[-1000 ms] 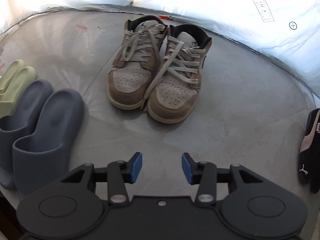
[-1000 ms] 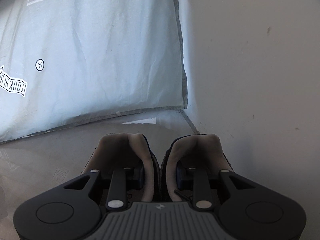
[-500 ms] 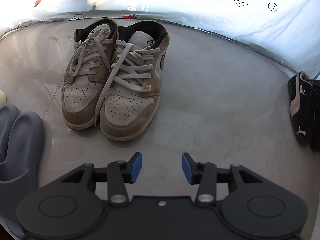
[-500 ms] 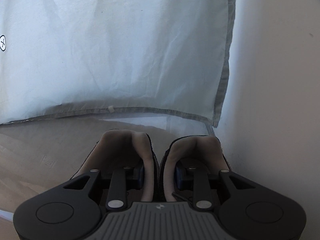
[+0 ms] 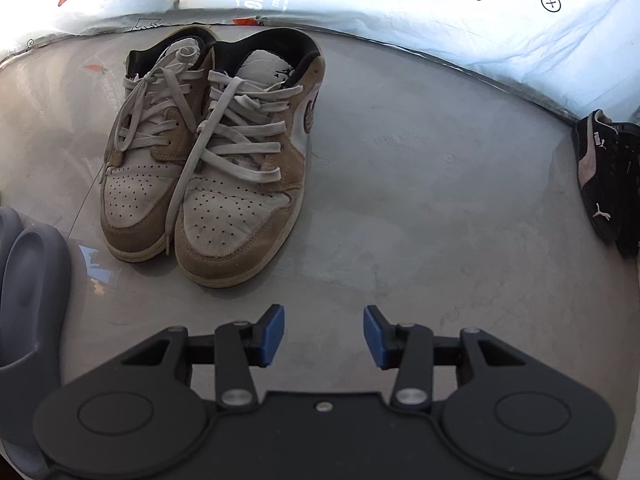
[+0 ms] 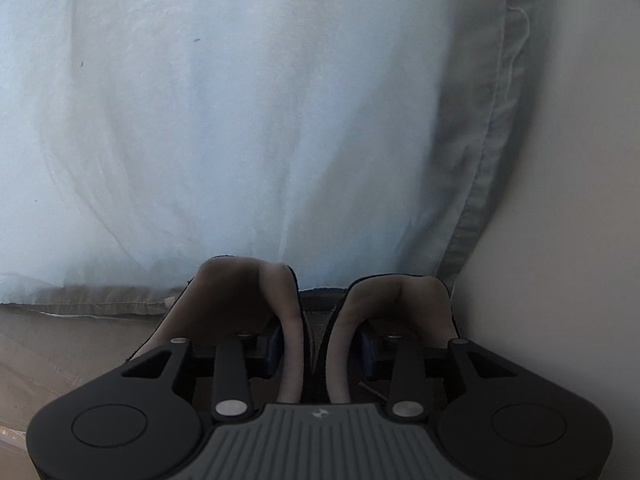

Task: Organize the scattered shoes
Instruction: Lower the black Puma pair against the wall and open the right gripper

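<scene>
The left gripper [image 5: 324, 336] hangs over the grey surface [image 5: 420, 220], its blue pads [image 5: 272, 334] spread apart with nothing between them. At about 11 o'clock from it, near the hanging white sheet [image 5: 400, 8], stands a pair of tan-and-white laced sneakers [image 5: 208, 160], side by side and touching, toes toward the camera. At 9 o'clock, at the frame's edge, lie grey slides [image 5: 28, 288]. Far out at 2 o'clock a pair of black sneakers [image 5: 604, 184] sits close to the sheet.

In the right wrist view the right gripper [image 6: 318, 348] reaches into that black pair [image 6: 316, 320], one finger inside each shoe. Its jaws have just been opening, and the two inner walls between them now stand apart; whether the pads still touch the walls is hard to tell in the dark. The heels sit close to the sheet [image 6: 240, 120], with a pale wall [image 6: 580, 200] at 3 o'clock.
</scene>
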Tool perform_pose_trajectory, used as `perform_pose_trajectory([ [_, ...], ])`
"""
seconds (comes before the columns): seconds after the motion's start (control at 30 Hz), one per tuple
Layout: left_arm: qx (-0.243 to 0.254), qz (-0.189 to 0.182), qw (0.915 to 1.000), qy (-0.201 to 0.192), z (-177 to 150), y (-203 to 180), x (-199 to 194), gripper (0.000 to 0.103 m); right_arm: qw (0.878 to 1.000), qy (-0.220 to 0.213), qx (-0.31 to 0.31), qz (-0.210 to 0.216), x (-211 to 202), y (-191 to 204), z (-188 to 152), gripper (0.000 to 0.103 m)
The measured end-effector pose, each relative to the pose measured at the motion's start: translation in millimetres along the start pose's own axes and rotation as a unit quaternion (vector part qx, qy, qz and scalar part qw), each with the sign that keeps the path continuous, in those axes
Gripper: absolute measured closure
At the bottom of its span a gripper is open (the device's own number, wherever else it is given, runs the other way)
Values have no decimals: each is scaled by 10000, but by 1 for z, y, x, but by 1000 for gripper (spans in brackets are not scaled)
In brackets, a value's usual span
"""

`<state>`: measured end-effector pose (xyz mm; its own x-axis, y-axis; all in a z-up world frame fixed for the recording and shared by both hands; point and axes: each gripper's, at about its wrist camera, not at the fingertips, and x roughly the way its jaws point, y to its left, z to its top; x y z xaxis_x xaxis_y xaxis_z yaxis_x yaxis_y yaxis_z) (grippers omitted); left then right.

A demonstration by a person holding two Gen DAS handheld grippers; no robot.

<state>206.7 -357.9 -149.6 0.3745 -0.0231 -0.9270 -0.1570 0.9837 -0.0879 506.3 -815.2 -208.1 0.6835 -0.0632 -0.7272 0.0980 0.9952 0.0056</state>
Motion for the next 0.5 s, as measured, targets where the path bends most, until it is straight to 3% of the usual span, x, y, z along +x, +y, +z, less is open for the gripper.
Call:
perform_pose_trajectory([
  [0.07, 28, -22, 10000, -33, 1, -2, -3, 58, 9997, -148, -64, -170, -12, 0, -1, 41],
  [0.17, 14, -49, 10000, -55, 1, -2, -5, 58, 9997, -253, -12, -36, -36, -5, -4, 40],
  [0.27, -37, -82, 10000, -32, -1, -2, -5, 58, 9985, -508, 132, 137, -71, -6, -24, 21],
  [0.33, -34, -88, 10000, -6, -3, -2, -4, 58, 9948, -1014, 56, 113, -102, -1, -53, 20],
  [0.47, -63, -112, 9999, 62, -6, -4, -2, 58, 9928, -1175, 106, -208, -134, 5, -104, 21],
  [0.5, -61, -125, 9999, 67, -6, -4, -2, 58, 9929, -1162, 106, -246, -140, 7, -119, 25],
])
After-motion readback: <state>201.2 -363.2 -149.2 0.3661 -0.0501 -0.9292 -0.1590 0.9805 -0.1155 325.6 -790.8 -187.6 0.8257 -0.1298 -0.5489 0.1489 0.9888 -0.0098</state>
